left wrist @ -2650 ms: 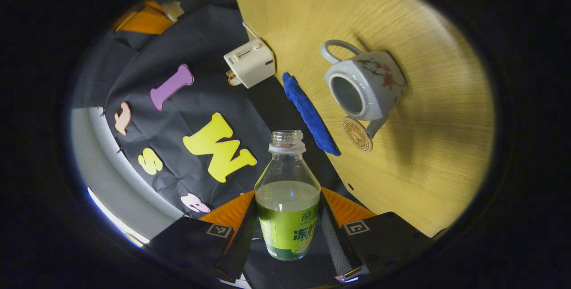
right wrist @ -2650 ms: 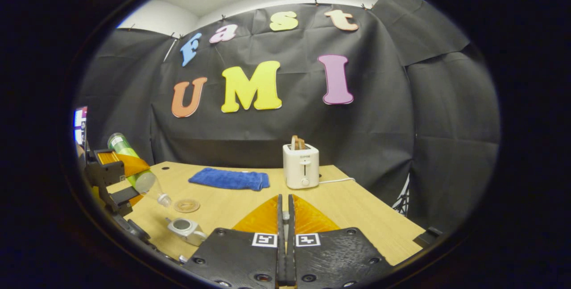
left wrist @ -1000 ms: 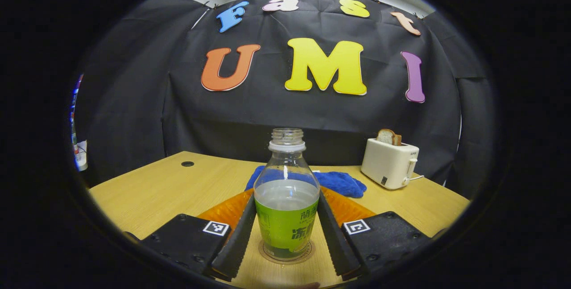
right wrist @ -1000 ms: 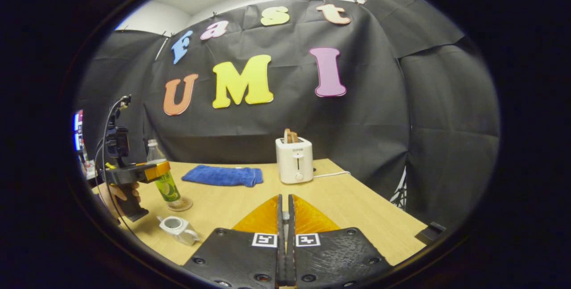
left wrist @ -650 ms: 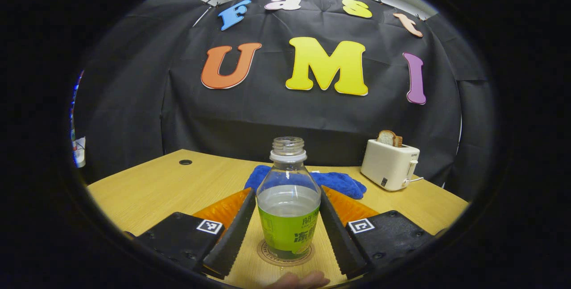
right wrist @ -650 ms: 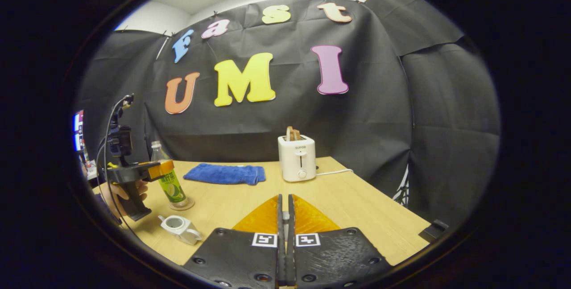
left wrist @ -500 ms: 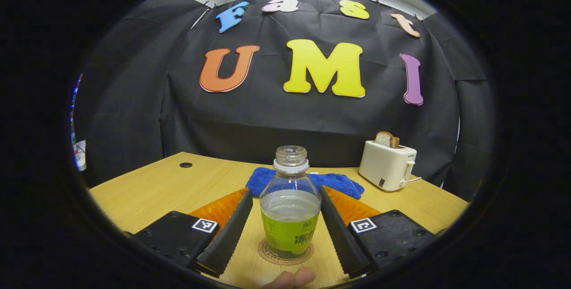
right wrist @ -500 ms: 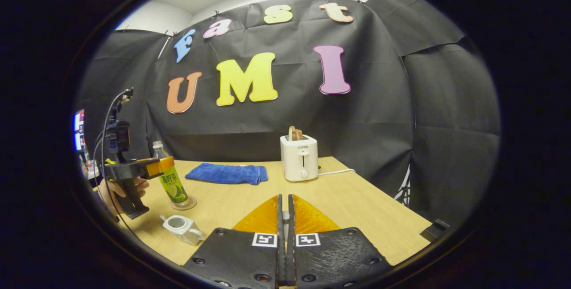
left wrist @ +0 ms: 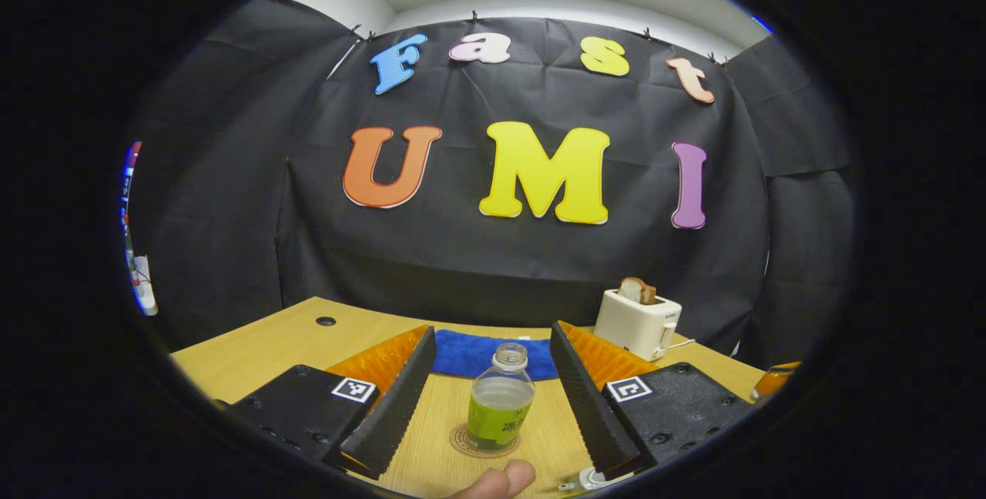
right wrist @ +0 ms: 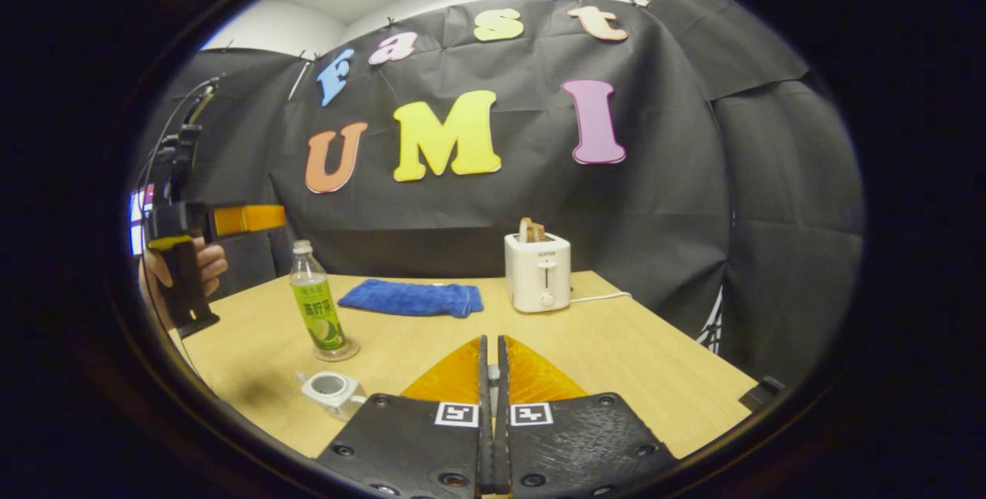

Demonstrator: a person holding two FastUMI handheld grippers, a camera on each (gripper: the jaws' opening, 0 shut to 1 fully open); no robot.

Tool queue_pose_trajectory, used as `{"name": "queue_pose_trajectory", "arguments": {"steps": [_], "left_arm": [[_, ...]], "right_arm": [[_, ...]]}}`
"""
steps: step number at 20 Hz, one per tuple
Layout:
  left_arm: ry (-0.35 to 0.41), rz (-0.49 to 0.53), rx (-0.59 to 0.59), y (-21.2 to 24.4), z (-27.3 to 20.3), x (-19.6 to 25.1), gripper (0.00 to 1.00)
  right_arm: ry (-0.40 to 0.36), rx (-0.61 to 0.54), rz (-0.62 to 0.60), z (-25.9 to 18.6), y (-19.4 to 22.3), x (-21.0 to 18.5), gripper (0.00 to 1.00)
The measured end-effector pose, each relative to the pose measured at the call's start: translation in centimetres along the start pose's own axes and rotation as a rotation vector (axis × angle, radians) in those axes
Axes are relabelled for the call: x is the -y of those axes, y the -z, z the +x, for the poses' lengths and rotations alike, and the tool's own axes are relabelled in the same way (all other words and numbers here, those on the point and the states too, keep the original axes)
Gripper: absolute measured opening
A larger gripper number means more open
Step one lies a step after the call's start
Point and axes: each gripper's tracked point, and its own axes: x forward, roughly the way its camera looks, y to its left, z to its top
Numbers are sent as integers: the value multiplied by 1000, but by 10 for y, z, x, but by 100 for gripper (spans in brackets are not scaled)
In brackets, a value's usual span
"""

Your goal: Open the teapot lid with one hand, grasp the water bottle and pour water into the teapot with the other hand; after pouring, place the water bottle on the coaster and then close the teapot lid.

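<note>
Your left gripper (left wrist: 487, 399) is released, jaws wide, so the bottle (left wrist: 499, 406) stands free on the coaster (left wrist: 484, 442) ahead between them; your right gripper (right wrist: 490, 406) is clenched, what it pinches hidden; the pot (right wrist: 333, 389) sits lidless left of its jaws, awaiting the lid.

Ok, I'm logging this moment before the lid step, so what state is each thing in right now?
water bottle: upright on the coaster, uncapped, partly full, released
coaster: flat on the table, under the bottle
teapot: upright, lid off, mouth open
toaster: bread sticking up from the slots
blue cloth: lying bunched on the table
left gripper: open, drawn back from the bottle
right gripper: fingers closed together
</note>
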Motion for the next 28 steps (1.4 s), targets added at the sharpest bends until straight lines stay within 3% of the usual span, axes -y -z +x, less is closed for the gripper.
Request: {"name": "queue_pose_trajectory", "arguments": {"steps": [6, 14, 17, 28], "left_arm": [[-40, 60, 61, -31, -67, -24, 93], [-73, 92, 21, 2, -127, -49, 93], [-30, 90, 15, 8, -134, -42, 93], [-10, 41, -31, 15, -131, -64, 93]], "right_arm": [[-123, -29, -25, 1, 16, -57, 0], [-287, -33, 41, 6, 20, -121, 0], [-292, -27, 43, 17, 20, -128, 0], [-305, -103, 8, 44, 58, -170, 2]]}}
